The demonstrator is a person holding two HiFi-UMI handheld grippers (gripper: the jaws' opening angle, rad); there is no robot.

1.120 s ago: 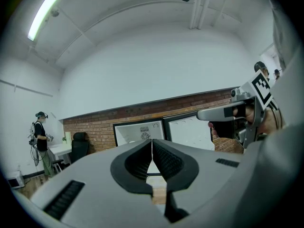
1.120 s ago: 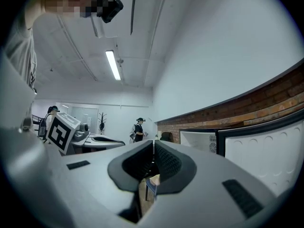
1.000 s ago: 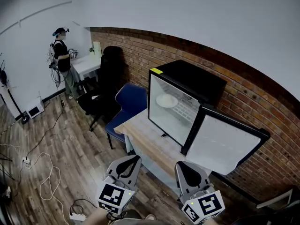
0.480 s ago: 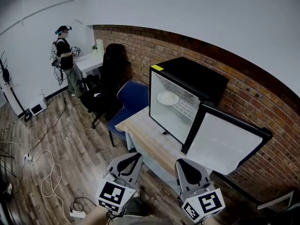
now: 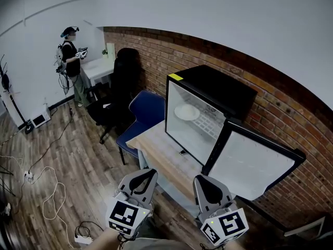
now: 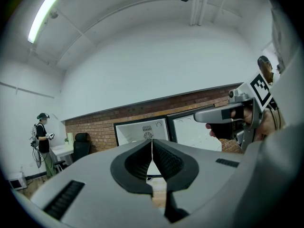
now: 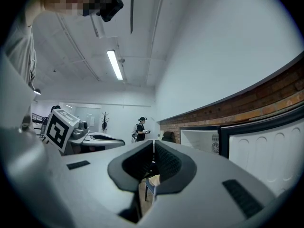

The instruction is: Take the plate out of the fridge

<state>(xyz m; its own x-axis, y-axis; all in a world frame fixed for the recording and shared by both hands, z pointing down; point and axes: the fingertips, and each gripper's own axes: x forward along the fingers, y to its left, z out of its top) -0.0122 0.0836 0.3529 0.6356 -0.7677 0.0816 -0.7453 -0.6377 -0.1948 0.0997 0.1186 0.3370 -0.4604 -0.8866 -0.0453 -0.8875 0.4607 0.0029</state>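
Note:
A white plate [image 5: 186, 112] lies on the wire shelf inside the black mini fridge [image 5: 221, 90], which stands on a wooden table [image 5: 156, 151]. The fridge door [image 5: 253, 163] hangs wide open to the right. My left gripper [image 5: 150, 173] and right gripper [image 5: 201, 178] are held low at the table's near side, well short of the fridge. Both are shut with nothing between the jaws. In the left gripper view the shut tips [image 6: 152, 140] aim at the open fridge [image 6: 141, 131]. The right gripper [image 7: 153, 141] aims left of the fridge [image 7: 204, 139].
A blue chair [image 5: 144, 111] and a black office chair [image 5: 117, 92] stand left of the table along the brick wall. A person [image 5: 70, 61] stands at a white desk in the far corner. Cables [image 5: 52, 202] trail over the wooden floor.
The view has drifted slightly, so the fridge sits a little lower and further right. The far person has raised an arm. Both grippers stay shut in about the same place.

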